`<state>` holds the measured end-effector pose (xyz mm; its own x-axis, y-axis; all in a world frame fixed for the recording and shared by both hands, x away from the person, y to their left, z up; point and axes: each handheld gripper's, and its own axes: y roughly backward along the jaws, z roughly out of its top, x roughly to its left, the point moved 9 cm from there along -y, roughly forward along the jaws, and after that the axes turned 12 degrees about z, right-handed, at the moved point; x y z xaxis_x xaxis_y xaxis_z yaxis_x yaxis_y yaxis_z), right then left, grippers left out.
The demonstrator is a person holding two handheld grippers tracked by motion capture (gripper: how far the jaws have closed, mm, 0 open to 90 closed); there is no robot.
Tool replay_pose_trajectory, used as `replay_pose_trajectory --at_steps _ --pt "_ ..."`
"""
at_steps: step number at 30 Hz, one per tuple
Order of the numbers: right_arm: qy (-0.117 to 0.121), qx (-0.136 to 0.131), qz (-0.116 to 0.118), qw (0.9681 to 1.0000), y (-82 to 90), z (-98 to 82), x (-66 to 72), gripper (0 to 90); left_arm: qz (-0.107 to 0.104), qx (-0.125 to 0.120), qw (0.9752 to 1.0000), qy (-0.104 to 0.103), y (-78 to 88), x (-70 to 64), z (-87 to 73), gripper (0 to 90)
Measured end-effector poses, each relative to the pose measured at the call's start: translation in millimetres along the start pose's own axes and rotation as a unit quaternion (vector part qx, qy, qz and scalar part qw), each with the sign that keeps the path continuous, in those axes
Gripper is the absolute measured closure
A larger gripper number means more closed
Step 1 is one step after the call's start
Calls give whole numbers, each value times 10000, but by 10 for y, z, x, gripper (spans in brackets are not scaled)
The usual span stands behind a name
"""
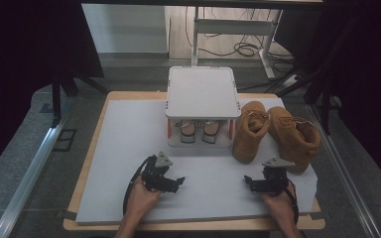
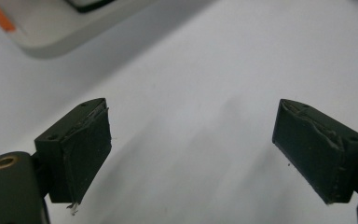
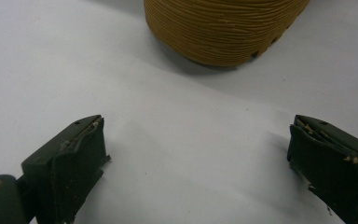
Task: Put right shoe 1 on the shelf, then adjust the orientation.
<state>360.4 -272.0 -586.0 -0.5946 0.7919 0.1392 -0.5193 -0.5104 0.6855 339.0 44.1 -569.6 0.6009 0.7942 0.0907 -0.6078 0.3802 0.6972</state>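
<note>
White tabletop [image 1: 129,148], both tongs resting low near the front edge. Left tongs [image 1: 179,180]: jaws spread, nothing between them, aimed toward the shoe rack [image 1: 203,94] with its small pair of shoes [image 1: 198,130] on the lower shelf. Right tongs [image 1: 246,179]: jaws spread, empty, just short of the tan boots [image 1: 273,134] standing right of the rack. Risk: a pinch on the soft collar could fold it and tip a boot against its twin or the rack.

A white two-tier shoe rack [image 1: 203,92] stands at the middle of the bench's [image 1: 129,148] far edge. On its lower shelf sits a pair of sandals [image 1: 196,130]. Beyond the bench, a white metal stand [image 1: 232,27] rises from the floor, with black cables [image 1: 245,48] coiled beside it.
</note>
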Motion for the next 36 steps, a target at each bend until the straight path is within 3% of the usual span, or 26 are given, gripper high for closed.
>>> replay_pose_trajectory --at_steps 10,12,25,32,36 --pt "11 -9 5 10000 2 3 3 49 255 244 9994 36 15 146 -298 114" --pt "25 -18 22 10000 4 4 9 68 266 195 9994 87 22 157 -302 115" --pt "25 -132 104 9999 92 31 64 292 350 217 9991 68 14 154 -309 101" --pt "89 -252 235 9994 157 132 133 408 350 219 9991 72 13 155 -310 101" --pt "36 -336 469 9983 139 178 187 507 350 219 9991 76 13 154 -310 101"
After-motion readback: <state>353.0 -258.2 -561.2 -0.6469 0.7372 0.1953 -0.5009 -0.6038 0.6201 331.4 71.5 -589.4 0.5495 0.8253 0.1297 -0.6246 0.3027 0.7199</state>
